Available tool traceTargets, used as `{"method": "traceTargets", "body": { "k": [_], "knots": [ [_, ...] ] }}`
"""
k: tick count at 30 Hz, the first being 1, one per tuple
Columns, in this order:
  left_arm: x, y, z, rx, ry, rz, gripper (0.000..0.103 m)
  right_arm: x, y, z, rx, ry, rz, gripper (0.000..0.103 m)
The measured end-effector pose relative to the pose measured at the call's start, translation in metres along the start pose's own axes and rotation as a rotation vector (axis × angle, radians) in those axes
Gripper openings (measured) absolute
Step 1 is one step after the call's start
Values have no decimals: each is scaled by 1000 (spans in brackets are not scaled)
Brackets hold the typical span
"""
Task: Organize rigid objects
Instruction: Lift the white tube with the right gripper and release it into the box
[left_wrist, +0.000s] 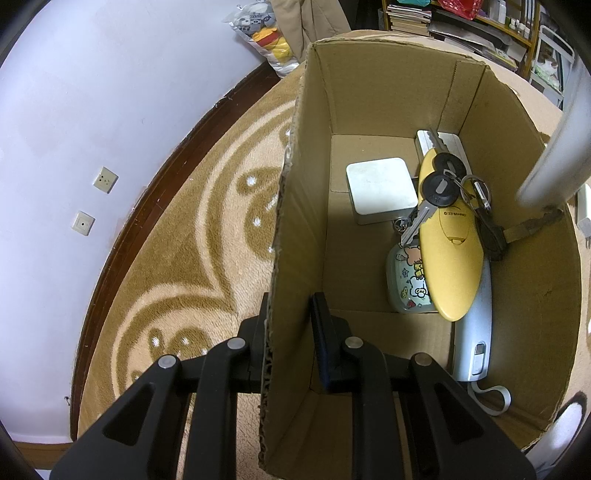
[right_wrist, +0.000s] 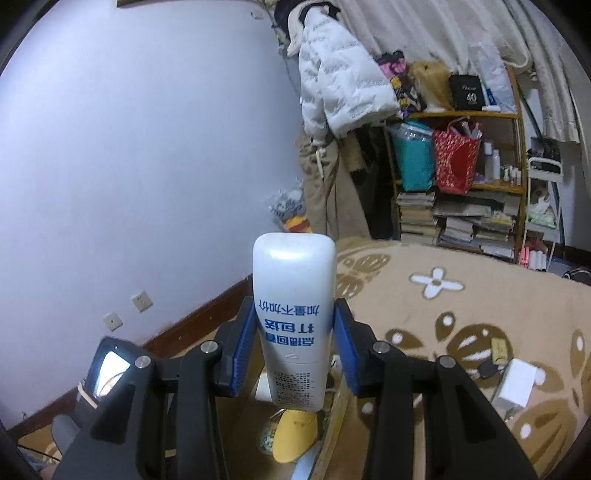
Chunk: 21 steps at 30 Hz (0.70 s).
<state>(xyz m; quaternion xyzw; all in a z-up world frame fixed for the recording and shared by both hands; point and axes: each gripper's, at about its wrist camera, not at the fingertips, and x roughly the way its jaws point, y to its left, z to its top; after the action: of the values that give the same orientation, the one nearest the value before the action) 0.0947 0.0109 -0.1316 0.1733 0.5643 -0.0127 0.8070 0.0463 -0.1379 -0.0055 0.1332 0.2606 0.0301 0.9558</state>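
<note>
On the patterned beige carpet (left_wrist: 177, 280) stands an open cardboard box (left_wrist: 388, 110), and the left hand-held gripper (left_wrist: 291, 332) straddles its near left wall, one finger outside and one inside, clamped on the cardboard. Inside the box lie a white square case (left_wrist: 380, 190), a yellow oval case (left_wrist: 452, 251) with a bunch of black-headed keys (left_wrist: 437, 192) resting on top of it, a small cartoon-printed tin (left_wrist: 408, 284) partly under the yellow case, and a pale grey-blue remote-like device (left_wrist: 476, 332) along the right wall. A grey box (left_wrist: 443, 142) sits at the far corner.

The right hand-held gripper (right_wrist: 294, 339) is closed on a white remote control (right_wrist: 294, 295), its blue pads (right_wrist: 245, 343) pressing both sides, the remote pointing away from the camera with blue printed characters on its face. It hangs above the box, whose yellow case (right_wrist: 295, 435) shows below it. A small white box (right_wrist: 515, 384) lies on the carpet to the right.
</note>
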Motion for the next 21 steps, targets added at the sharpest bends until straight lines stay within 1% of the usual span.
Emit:
{"method": "traceTargets", "body": {
  "k": [5, 12, 16, 21],
  "knots": [
    [-1, -1, 0, 4, -1, 2, 19, 12, -5, -9, 36, 64, 28, 44],
    [-1, 0, 0, -3, -7, -6, 19, 20, -5, -17, 50, 105, 26, 44],
    [-2, -2, 0, -1, -6, 5, 19, 26, -6, -22, 48, 130, 23, 44],
    [-1, -1, 0, -14, -1, -5, 19, 34, -5, -29, 38, 138, 7, 44]
  ]
}}
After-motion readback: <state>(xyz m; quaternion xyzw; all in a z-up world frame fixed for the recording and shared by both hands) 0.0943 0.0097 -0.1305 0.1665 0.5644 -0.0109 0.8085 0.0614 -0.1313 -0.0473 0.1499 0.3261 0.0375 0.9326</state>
